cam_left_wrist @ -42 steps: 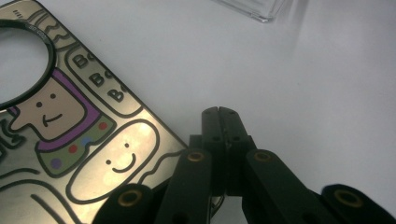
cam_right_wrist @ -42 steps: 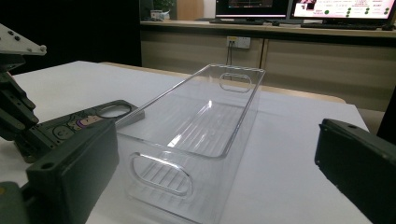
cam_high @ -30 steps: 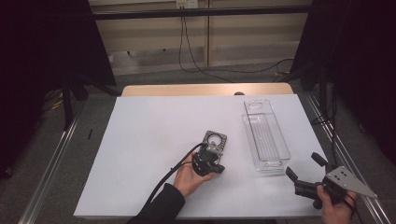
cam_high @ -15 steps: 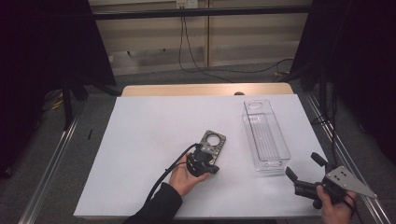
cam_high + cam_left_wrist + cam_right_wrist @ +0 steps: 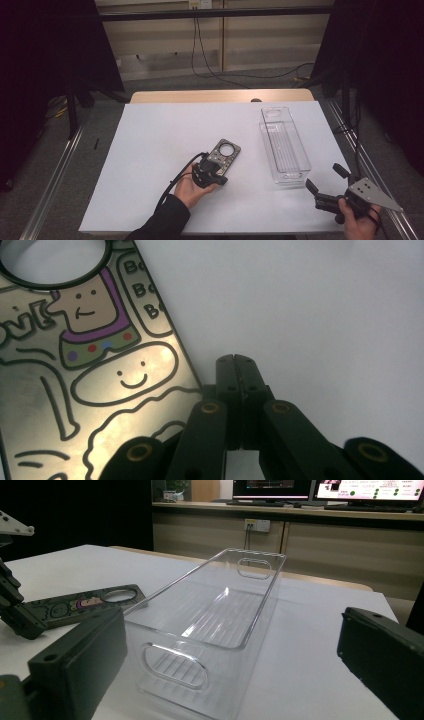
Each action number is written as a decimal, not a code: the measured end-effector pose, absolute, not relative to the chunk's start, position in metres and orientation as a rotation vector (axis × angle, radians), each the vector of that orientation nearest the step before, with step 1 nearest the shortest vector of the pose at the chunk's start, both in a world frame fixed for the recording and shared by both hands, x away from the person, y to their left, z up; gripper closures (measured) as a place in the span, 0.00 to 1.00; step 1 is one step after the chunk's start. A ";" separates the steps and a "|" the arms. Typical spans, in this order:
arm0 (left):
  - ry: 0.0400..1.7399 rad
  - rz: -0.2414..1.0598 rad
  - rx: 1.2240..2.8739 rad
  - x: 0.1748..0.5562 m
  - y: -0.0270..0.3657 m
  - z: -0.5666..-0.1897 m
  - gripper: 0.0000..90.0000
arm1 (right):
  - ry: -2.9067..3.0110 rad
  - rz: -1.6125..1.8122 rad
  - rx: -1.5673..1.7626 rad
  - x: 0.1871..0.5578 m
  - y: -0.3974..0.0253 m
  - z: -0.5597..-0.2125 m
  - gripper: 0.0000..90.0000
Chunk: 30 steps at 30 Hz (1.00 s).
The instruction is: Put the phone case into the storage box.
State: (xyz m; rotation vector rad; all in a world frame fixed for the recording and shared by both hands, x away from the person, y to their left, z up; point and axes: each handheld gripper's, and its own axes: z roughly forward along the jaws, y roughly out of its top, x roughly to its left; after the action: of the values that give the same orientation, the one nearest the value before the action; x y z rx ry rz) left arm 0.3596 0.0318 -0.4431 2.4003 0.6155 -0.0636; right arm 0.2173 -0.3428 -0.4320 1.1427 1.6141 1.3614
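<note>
The flat, dark rectangular door-hanger card (image 5: 95, 365) with a round hole at one end lies on the white table (image 5: 150, 150) left of the clear plastic bin, printed with smiling cartoon shapes outlined in black and speech bubbles whose only legible letters are "Bo". The left gripper (image 5: 237, 365), its jaws pressed together on nothing, sits just beside the card's edge at the near end. The right gripper (image 5: 325, 177) is spread wide near the table's front right corner, facing the long transparent ribbed bin with cut-out handles (image 5: 215, 625); beyond are beige wall panels, a socket, trailing cables and lit monitors.
</note>
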 end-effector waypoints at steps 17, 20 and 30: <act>0.658 -0.057 2.396 0.359 0.046 -0.442 1.00 | 1.623 1.358 1.137 0.217 -0.342 -0.432 0.00; 0.663 -0.057 2.401 0.362 0.051 -0.442 1.00 | 1.618 1.362 1.141 0.217 -0.342 -0.432 0.00; 0.710 -0.038 2.393 0.367 0.066 -0.442 1.00 | 1.620 1.361 1.141 0.217 -0.342 -0.432 0.00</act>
State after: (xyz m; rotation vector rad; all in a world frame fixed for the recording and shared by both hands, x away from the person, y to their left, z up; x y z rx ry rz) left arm 0.3669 0.0657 -0.4417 2.3926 0.7098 -0.0385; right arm 0.2171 -0.3423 -0.4319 1.1415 1.6198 1.3605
